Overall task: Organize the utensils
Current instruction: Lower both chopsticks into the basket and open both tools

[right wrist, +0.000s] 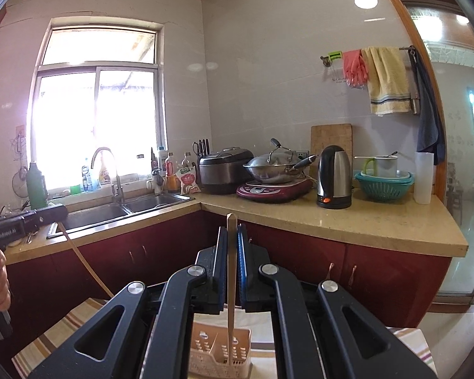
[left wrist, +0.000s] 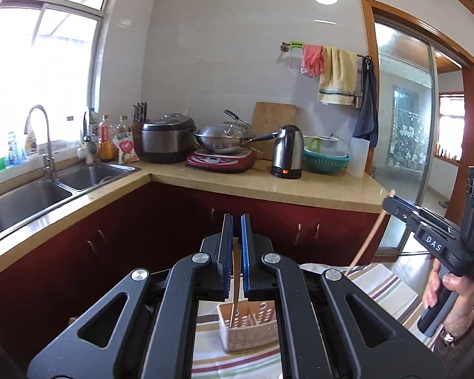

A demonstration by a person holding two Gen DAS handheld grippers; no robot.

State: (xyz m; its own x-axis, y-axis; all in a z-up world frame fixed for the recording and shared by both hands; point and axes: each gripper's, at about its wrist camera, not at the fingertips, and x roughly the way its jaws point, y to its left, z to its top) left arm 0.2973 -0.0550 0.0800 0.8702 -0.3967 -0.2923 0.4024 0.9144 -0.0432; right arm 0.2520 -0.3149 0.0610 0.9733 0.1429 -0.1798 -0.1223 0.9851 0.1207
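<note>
Both grippers, left and right, clamped on chopstick each; basket below. Next: lower tips into compartment.

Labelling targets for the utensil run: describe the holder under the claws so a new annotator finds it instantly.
Start at the striped tablecloth in front of the dark red kitchen cabinets. On it, directly below both claws, stands the utensil holder, a small rectangular plastic basket. It is pale beige with perforated sides and inner dividers, the only container on the cloth.
</note>
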